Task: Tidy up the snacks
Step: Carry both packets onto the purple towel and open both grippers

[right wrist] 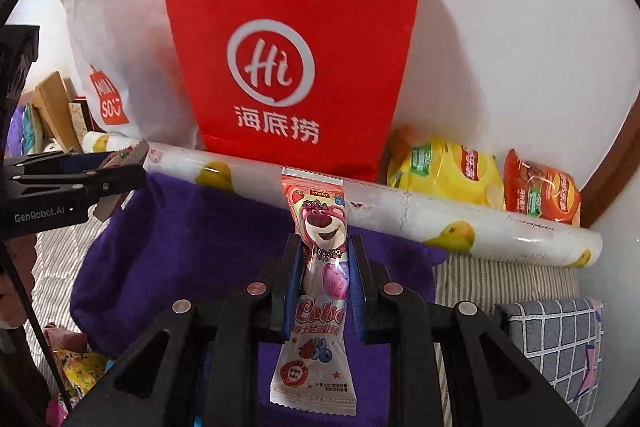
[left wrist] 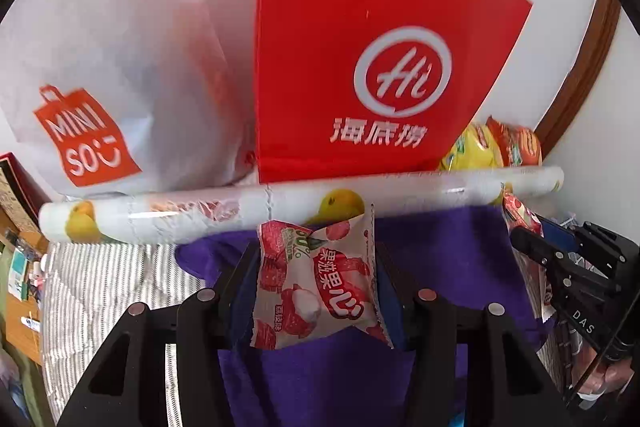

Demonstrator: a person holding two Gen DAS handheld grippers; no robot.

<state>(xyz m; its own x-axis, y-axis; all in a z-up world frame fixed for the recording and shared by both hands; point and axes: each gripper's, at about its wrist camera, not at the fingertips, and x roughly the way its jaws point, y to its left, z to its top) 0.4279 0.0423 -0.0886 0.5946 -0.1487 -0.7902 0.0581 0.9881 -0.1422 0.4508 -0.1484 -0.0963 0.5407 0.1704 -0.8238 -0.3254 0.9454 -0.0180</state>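
My left hand-held gripper [left wrist: 316, 279] clamps the lychee packet [left wrist: 316, 283]; my right hand-held gripper [right wrist: 326, 283] clamps the Lotso packet [right wrist: 322, 267]. Both hang over the purple cloth [right wrist: 180, 227], near the wrap roll [right wrist: 460, 223]. I judge: lift clear of it before reaching the far red bag [right wrist: 292, 39].

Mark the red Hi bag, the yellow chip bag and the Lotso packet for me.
red Hi bag [right wrist: 280, 27]: right wrist view, front panel.
yellow chip bag [right wrist: 448, 171]: right wrist view, front face.
Lotso packet [right wrist: 322, 223]: right wrist view, bear's face.
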